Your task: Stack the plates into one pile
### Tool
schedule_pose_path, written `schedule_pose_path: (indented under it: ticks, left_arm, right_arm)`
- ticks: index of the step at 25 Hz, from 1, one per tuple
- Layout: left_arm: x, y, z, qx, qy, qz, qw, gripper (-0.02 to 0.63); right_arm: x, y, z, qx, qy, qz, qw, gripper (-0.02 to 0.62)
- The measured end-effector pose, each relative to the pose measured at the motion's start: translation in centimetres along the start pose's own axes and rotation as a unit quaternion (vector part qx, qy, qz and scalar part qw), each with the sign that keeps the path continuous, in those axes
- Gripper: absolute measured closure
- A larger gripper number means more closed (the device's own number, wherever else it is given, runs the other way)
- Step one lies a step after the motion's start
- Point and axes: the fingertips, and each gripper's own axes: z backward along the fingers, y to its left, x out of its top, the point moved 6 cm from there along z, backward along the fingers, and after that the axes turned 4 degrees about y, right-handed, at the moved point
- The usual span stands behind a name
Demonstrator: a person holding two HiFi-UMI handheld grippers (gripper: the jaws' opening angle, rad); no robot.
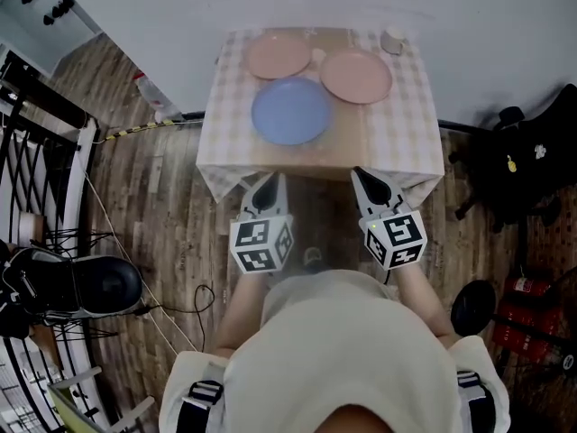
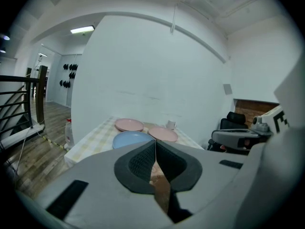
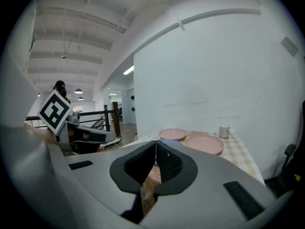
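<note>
Three plates lie apart on a small table with a checked cloth [image 1: 401,133]: a blue plate [image 1: 290,111] nearest me, a pink plate [image 1: 278,54] at the back left, another pink plate [image 1: 356,75] at the back right. My left gripper [image 1: 264,188] and right gripper [image 1: 370,182] hover side by side just short of the table's near edge, both shut and empty. The left gripper view shows the blue plate [image 2: 131,139] and both pink plates [image 2: 129,124] [image 2: 163,134] past the shut jaws. The right gripper view shows the pink plates [image 3: 173,134] [image 3: 205,143].
A small white cup [image 1: 392,41] stands at the table's back right corner, close to the wall. A black office chair [image 1: 523,165] is to the right, a red extinguisher [image 1: 527,309] lies on the wooden floor, a railing [image 1: 36,133] runs at the left.
</note>
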Motion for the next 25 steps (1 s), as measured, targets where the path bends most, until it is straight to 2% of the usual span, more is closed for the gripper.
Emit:
schedule_pose_path:
  ticks: [9, 16, 25]
  left_arm:
    - [0.9, 4.3, -3.1, -0.001, 0.010, 0.004, 0.9999, 0.601]
    - [1.3, 6.1, -4.7, 0.001, 0.019, 0.017, 0.9997, 0.601]
    - [1.2, 8.6, -7.9, 0.030, 0.031, 0.030, 0.9986, 0.601]
  right_arm:
    - [0.7, -0.2, -5.1, -0.009, -0.001, -0.004, 1.000, 0.595]
    - [0.8, -0.8, -7.0, -0.015, 0.013, -0.005, 1.000, 0.595]
    - [-0.2, -3.2, -11.1, -0.008, 0.041, -0.003, 0.999, 0.594]
